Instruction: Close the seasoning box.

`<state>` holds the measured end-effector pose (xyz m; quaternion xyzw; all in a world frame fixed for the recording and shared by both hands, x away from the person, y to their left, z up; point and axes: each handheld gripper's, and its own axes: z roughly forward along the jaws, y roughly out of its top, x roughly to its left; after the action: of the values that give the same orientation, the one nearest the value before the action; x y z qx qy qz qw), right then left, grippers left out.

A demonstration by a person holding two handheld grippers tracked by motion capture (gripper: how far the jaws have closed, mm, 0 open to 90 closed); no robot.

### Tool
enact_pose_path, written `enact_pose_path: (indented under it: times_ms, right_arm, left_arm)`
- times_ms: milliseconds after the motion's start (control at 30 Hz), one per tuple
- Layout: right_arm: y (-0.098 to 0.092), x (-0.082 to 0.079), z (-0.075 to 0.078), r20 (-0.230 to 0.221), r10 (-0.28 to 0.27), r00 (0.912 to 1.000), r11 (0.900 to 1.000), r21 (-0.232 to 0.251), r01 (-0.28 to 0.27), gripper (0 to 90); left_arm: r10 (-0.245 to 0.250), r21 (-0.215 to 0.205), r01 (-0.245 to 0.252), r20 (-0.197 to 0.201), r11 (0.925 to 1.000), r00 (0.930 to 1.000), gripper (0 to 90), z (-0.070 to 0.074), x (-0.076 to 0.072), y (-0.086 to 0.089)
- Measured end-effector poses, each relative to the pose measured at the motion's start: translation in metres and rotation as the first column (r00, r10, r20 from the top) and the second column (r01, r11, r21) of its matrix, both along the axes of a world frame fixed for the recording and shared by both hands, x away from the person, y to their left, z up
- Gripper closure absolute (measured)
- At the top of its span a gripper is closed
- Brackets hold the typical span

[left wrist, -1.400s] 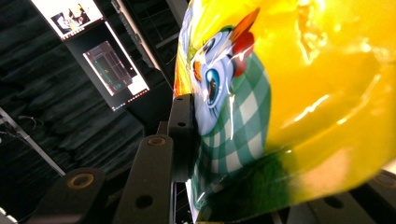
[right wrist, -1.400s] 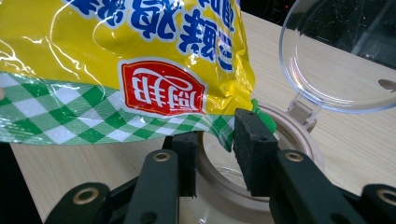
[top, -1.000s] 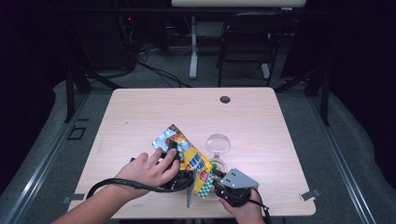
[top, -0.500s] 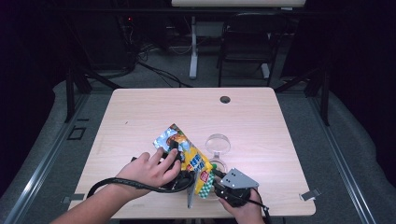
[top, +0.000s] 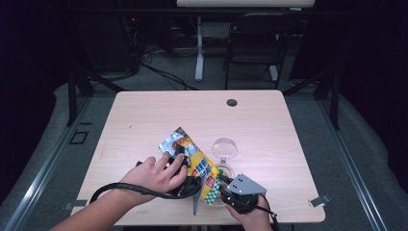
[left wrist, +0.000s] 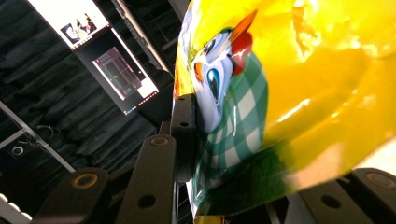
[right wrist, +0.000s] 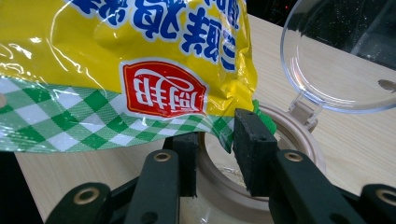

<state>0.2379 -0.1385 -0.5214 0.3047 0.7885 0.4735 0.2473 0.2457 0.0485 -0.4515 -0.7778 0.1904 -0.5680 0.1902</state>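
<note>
Snack bag (top: 195,161) lies slanted over the near middle of the bench (top: 144,115), its lower end over the mouth of a beige-rimmed jar (right wrist: 299,154) whose clear lid (top: 224,147) is flipped open.

Left tool (top: 180,166) pinches the bag's body. Right tool (right wrist: 215,154) has its jaws on either side of the checked bottom corner; a real pinch there I cannot tell.

To pour well, I'd judge: steady the corner over the opening, raise the far end slowly, and watch for spill past the rim.
</note>
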Motion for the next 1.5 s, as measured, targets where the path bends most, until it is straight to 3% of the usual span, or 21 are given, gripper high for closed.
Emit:
enact_pose_path:
  times_ms: [33,100,1033,1500]
  right_arm:
    - [0.0,0.0,0.0,0.0,0.0,1.0,1.0,0.0,0.0,71.0]
    - [0.0001,-0.0001,-0.0001,-0.001,0.002,1.0,1.0,-0.001,-0.002,71.0]
    - [0.0009,-0.0009,-0.0004,0.005,0.0,1.0,1.0,0.001,0.0,70.9]
    - [0.0,-0.0006,-0.0008,-0.001,0.006,1.0,1.0,0.009,-0.006,70.7]
  left_arm:
    - [-0.016,0.023,0.015,0.02,0.9996,0.9997,73.6,0.0013,-0.001,-0.0014]
    - [-0.02,0.027,0.02,0.022,0.9994,0.9995,74.5,0.0021,-0.0015,-0.0026]
    - [-0.033,0.049,0.032,0.026,0.9983,0.9991,76.5,0.0053,-0.0044,-0.0056]
    - [-0.05,0.084,0.047,0.035,0.9954,0.9981,76.6,0.0082,-0.0057,-0.0093]
